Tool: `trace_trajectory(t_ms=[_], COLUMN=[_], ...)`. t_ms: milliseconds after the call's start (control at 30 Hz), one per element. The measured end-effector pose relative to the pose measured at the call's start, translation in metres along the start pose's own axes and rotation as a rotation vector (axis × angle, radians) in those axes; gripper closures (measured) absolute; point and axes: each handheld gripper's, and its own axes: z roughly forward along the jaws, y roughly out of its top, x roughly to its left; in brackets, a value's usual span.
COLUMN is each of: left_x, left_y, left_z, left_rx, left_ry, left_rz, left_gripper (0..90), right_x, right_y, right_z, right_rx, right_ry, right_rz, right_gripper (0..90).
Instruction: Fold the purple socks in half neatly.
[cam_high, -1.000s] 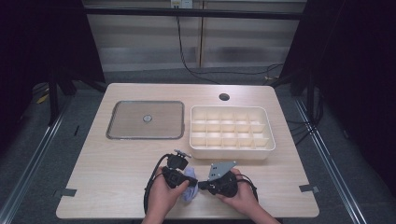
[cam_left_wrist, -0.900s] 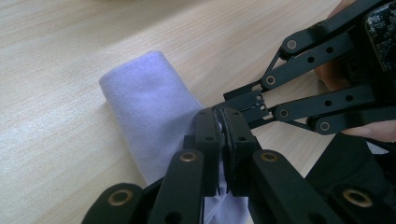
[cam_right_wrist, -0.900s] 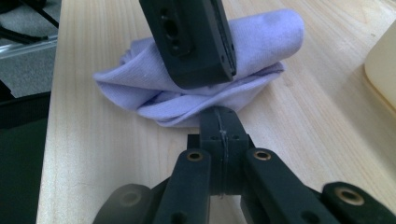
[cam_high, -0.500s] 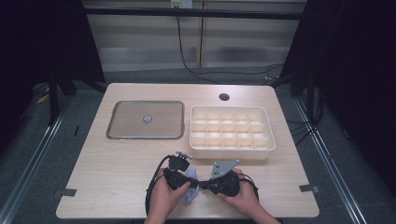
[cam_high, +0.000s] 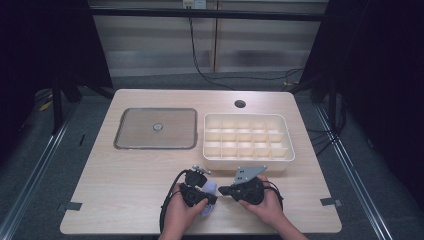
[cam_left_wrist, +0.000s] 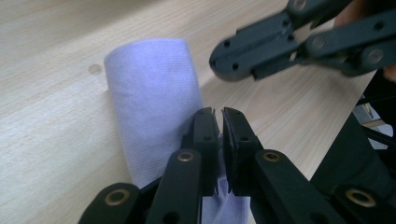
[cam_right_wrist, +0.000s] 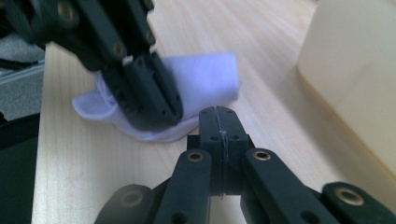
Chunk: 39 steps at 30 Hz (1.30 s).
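1. The left gripper (cam_high: 212, 199) lies low at the table's near edge, held by the person's left hand (cam_high: 179, 216). Its jaws are pinched almost together on a fold of the cloth (cam_left_wrist: 154, 107), which shows between and under the pads in the left gripper view.
2. The cloth is white, loosely rolled, and rests on the table (cam_high: 125, 175) between the two grippers, with its free end reaching away from the left jaws.
3. The right gripper (cam_high: 223, 190) sits just beside it, in the right hand (cam_high: 267, 207). Its jaws are pressed fully together with nothing between them, as the right gripper view (cam_right_wrist: 219, 122) makes plain.
4. The right tips point at the cloth and stop just short of it; the left jaws cross in front of them.
5. Farther back, at right, stands a cream tray (cam_high: 247, 162) split into many small compartments, near the right gripper.
6. Left of the tray lies a flat grey lid (cam_high: 135, 130) with a small knob in its middle.
7. A round hole (cam_high: 240, 104) sits near the table's far edge.
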Motion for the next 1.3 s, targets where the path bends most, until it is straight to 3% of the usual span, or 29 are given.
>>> trace_trajectory(t_ms=[300, 533, 933, 1033, 1167, 1300], left_x=[0.002, 0.000, 0.003, 0.004, 0.005, 0.005], left_y=[0.001, 0.000, -0.003, -0.004, -0.005, -0.005], left_z=[0.000, 0.000, -0.003, -0.003, -0.004, -0.004], left_rx=[0.001, -0.012, 0.003, 0.008, 0.007, 0.010], left_ry=[-0.005, -0.003, -0.005, -0.004, -0.008, -0.008], left_rz=[0.010, -0.005, 0.012, 0.012, 0.004, 0.007], left_gripper=[84.8, 84.7, 84.3, 84.1, 84.1, 84.1], right_x=[0.000, 0.000, -0.006, -0.007, -0.008, -0.009], right_y=[0.012, 0.023, 0.033, 0.030, 0.028, 0.032], right_z=[-0.005, -0.001, 0.028, 0.037, 0.035, 0.027], right_rx=[-0.031, -0.038, 0.029, 0.080, 0.058, 0.044], right_ry=[0.014, 0.025, 0.034, 0.026, 0.036, 0.023], right_rz=[-0.012, -0.025, -0.044, -0.064, -0.041, -0.049], right_gripper=[90.0, 90.0, 90.0, 90.0, 90.0, 90.0])
